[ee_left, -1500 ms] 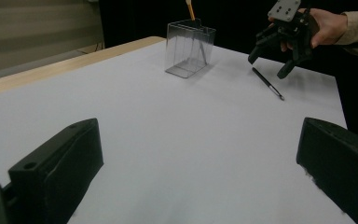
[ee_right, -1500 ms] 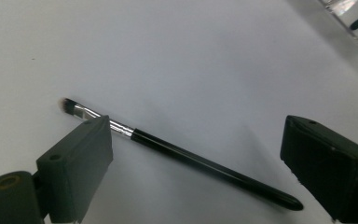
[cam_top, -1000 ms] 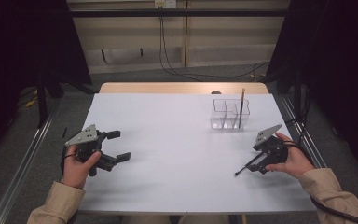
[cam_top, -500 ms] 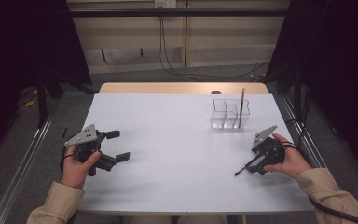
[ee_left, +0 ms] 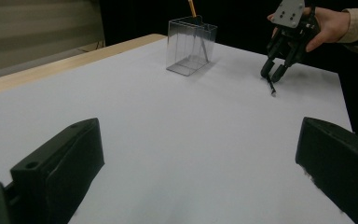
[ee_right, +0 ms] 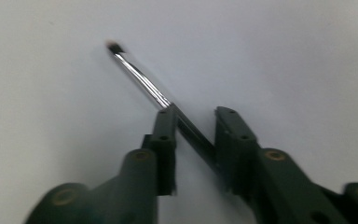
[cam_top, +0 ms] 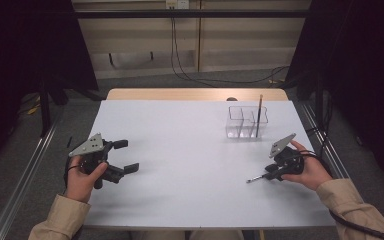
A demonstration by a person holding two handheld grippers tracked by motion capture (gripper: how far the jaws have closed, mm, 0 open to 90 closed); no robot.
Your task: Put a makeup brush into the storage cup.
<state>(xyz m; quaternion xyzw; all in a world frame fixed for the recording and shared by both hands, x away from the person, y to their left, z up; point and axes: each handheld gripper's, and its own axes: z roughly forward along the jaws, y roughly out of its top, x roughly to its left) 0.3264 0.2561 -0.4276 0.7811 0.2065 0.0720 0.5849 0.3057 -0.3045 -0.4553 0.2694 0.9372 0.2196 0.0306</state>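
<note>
On the white bench [cam_top: 190, 150] the right gripper [cam_top: 272, 172] sits low at the right edge, held in the person's right hand [cam_top: 307, 170], and its jaws have just been closing around a slim brush [cam_top: 256, 177] that lies between them. In the right gripper view the brush [ee_right: 140, 77] runs slantwise through the gap: its dark handle crosses from the right jaw toward the tip of the left one, the shiny metal ferrule sticks out past the jaws, and the small dark tip ends up and to the left, close over the bench surface. The jaws stand narrow, pinching the handle across its slant. From the left gripper view the same right gripper [ee_left: 274, 74] points down at the bench with the brush tip showing just below it. A clear plastic organiser [cam_top: 246, 121] with several compartments stands farther back on the right half of the bench, well apart from the brush, and a pencil [cam_top: 259, 112] stands upright in one of its compartments. The left gripper [cam_top: 122, 156] rests near the left edge in the person's left hand [cam_top: 82, 177], its jaws spread wide with nothing between them, bare bench showing in the gap
</note>
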